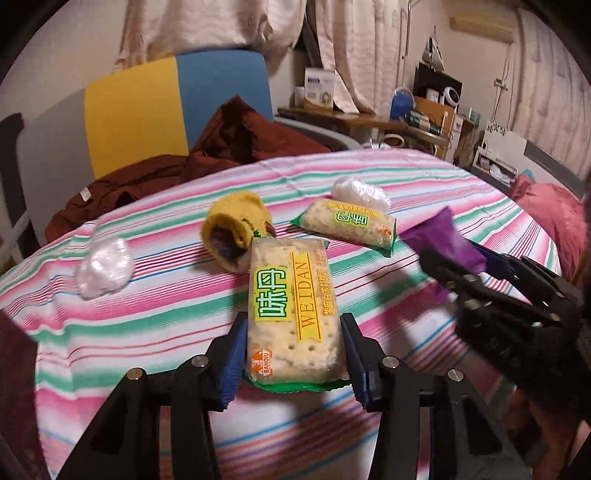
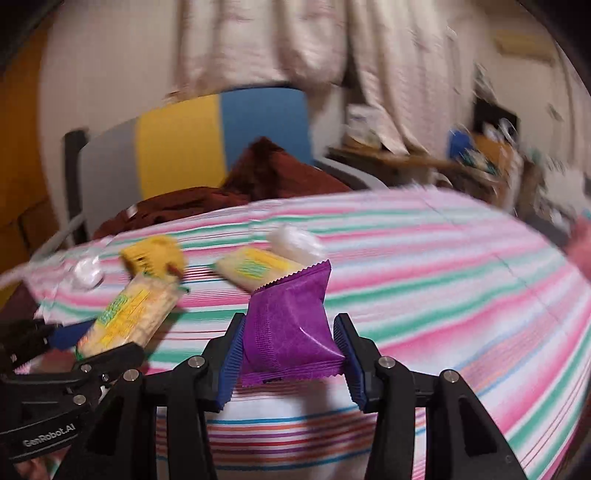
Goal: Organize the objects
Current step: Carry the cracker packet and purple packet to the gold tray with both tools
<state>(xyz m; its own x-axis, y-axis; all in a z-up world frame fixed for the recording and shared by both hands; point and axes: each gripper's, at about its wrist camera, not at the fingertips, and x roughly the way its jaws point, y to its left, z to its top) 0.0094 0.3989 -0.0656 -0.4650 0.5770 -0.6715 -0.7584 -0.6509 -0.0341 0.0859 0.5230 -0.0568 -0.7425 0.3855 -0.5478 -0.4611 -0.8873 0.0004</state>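
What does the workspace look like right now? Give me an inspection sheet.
Surface: striped cloth covers the table.
Job's things: cracker pack in the left gripper; purple packet in the right gripper; second cracker pack, yellow knit item and two white plastic wads lie on the cloth.
Clutter: nothing seen beyond these.
Grippers: left gripper shut on the cracker pack; right gripper shut on the purple packet.
Cables: nothing seen on the table.
Surroundings: chair with a dark red garment, curtains, crowded shelves.
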